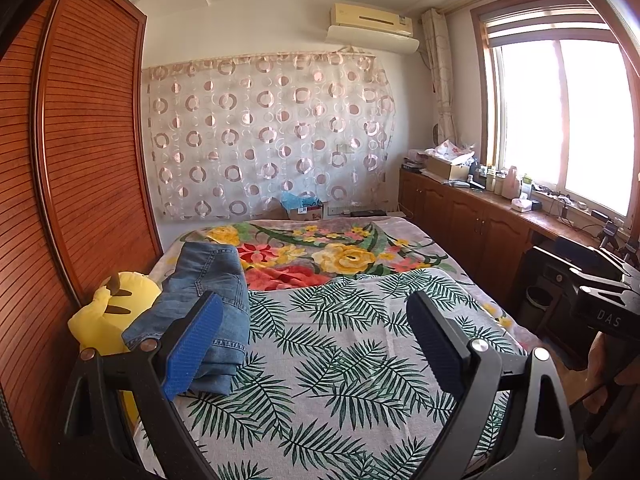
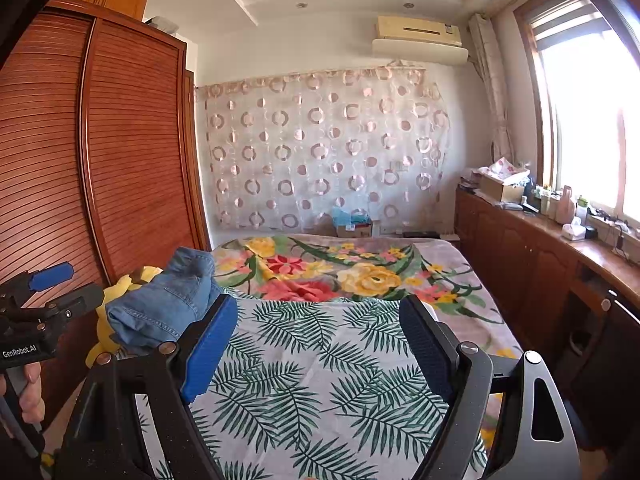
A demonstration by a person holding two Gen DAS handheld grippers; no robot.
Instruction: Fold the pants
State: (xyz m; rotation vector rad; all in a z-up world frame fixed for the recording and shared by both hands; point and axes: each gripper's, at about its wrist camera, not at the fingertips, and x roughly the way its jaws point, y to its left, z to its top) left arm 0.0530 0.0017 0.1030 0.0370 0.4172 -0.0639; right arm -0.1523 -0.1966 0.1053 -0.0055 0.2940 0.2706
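Nearest the lens: your left gripper (image 1: 316, 344), fingers spread wide, nothing between the blue pads (image 1: 192, 344). Same on your right gripper (image 2: 316, 344), jaws apart and empty. Both hang above the leaf-print sheet (image 1: 340, 360), not touching cloth.

The jeans (image 1: 200, 304) sit at the left edge of the bed, already a compact bundle with layers stacked and a hem edge facing you. They lie beside the yellow plush (image 1: 108, 308). Right wrist view agrees: jeans (image 2: 164, 304) left of the fingers, well clear of both pads.

My read: the fold looks done or near done. The bundle sits off to the side, so the middle of the sheet is free, likely a deliberate park spot. Grippers held back and open fits a release or a pause between steps.

If you want another fold, approach from the near hem; that's the exposed edge. Watch the plush, it's close enough to snag.
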